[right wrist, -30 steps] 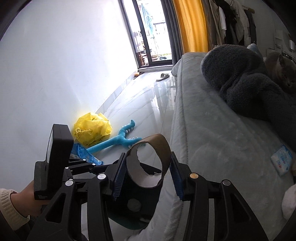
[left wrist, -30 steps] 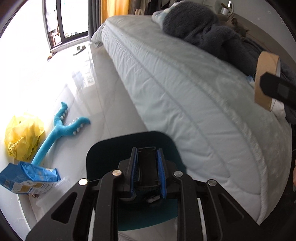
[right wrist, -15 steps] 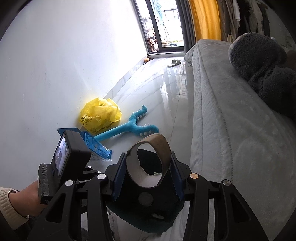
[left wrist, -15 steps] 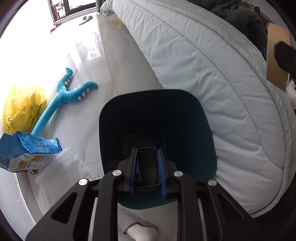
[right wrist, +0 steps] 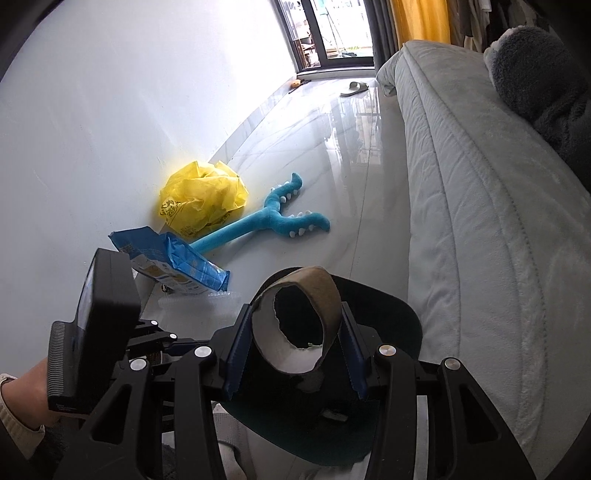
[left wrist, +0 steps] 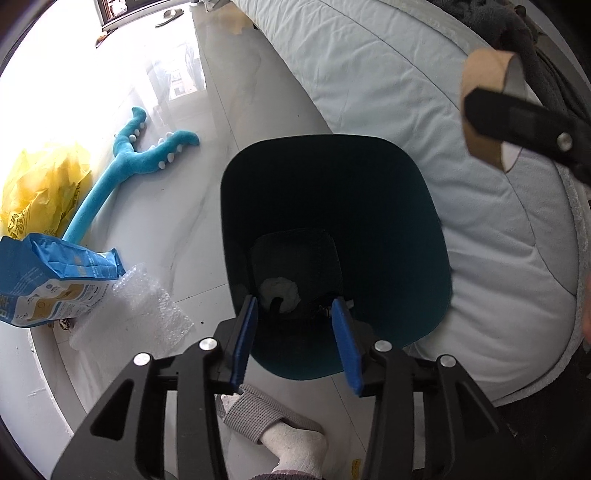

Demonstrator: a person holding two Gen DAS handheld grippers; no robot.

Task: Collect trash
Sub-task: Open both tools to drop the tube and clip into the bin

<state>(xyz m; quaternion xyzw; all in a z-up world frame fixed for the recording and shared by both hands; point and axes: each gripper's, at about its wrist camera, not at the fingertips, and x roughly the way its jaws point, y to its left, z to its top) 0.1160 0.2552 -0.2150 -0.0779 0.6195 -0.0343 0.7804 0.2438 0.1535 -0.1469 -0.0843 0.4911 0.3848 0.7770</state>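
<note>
- L gripper [left wrist: 299,332]: pointing steeply down over the bin [left wrist: 424,236]; jaws opening, blue pads apart, nothing between them. Through the gap only the bin's inside shows.
- Bin: dark teal, open top, on the floor [left wrist: 236,110], touching/just beside the bed [left wrist: 461,177] edge. A white crumpled wad [left wrist: 279,291] lies on its bottom.
- R gripper [right wrist: 295,339]: closed on a cardboard tube [right wrist: 325,291], one pad on each side wall; tube's open end faces the cam, near rim torn/ragged, white inside.
- Tube pos.: held in the air. R view: over the bin [right wrist: 399,314] mouth. L view: tube [left wrist: 484,74] at upper right, in front of the bed, R finger across it; whether it is exactly above the rim, cannot tell.
- Trash on floor by the wall [right wrist: 110,110], left of bin: yellow bag [right wrist: 203,195], crumpled; blue pack [right wrist: 173,266], lying flat; bubble wrap [left wrist: 136,314] just beside/under the pack's edge.
- Blue toy [right wrist: 273,221], long handle w/ forked end, lies between yellow bag and bed, handle end near the pack.
- Bed: pale quilted cover; dark grey blanket [right wrist: 539,74] heaped on it.
- Person: foot in white sock [left wrist: 299,446] & grey slipper just below bin; hand [right wrist: 26,402] w/ cream cuff at lower left of R view, behind the L gripper's body.
- Far end: glass door [right wrist: 332,33], orange curtain [right wrist: 421,22], a slipper [right wrist: 354,88] on the floor.
</note>
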